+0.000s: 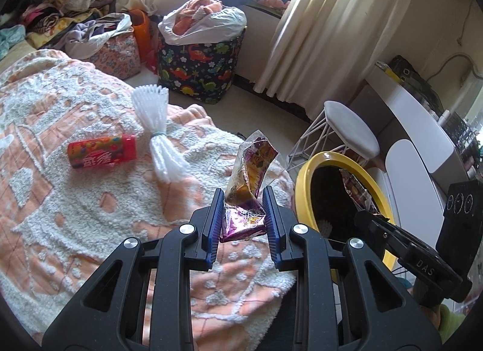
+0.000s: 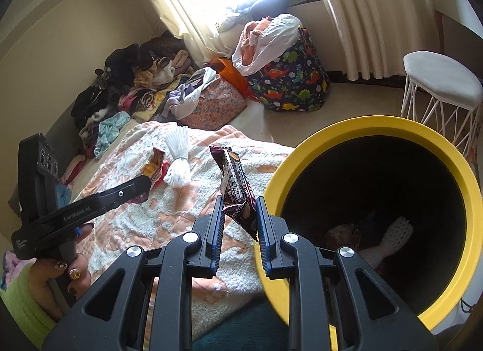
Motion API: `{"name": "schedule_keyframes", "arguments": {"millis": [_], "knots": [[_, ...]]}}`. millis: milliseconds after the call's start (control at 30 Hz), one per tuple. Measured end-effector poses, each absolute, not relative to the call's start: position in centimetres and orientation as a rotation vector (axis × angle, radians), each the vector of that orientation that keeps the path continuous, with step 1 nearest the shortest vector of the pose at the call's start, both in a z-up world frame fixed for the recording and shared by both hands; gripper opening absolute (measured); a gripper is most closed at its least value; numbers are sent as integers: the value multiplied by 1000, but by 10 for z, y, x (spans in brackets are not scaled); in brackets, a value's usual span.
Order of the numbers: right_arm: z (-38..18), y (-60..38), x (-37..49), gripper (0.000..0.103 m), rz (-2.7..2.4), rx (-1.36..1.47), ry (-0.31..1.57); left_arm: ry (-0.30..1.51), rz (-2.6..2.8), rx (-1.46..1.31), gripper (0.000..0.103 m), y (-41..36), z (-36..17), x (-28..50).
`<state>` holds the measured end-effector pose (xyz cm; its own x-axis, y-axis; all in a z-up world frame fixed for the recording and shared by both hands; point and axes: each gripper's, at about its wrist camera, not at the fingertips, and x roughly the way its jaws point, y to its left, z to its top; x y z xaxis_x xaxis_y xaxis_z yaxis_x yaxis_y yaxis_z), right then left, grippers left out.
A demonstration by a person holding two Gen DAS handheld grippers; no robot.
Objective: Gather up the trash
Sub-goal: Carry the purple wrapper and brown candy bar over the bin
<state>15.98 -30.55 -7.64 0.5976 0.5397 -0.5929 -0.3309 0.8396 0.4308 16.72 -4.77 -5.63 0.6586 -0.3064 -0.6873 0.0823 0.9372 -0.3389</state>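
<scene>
Bed blanket (image 1: 90, 215) below, yellow bin (image 2: 302, 151) beside. Your L gripper (image 1: 243, 200) clamps purple wrapper (image 1: 250, 175); R gripper (image 2: 239, 209) clamps dark wrapper (image 2: 235, 181).

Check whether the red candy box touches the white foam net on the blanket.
Apart. The left wrist view shows blanket between the red candy box and the white foam net.

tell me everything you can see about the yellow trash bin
The yellow trash bin is round, looks like plastic, with a thick glossy yellow rim and a dark inside. Its open mouth faces the right gripper's camera, just past the edge of the bed's blanket. At the bottom lie a white foam net sleeve and some wrappers, too dim to identify. A white wire stool stands behind it.
</scene>
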Motion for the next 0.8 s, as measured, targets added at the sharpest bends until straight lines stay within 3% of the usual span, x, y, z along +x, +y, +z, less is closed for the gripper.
{"name": "schedule_keyframes", "arguments": {"millis": [800], "knots": [[-73,-356,160,20,412,357,746,843,-343,-200,20,-112,-55,176]]}}
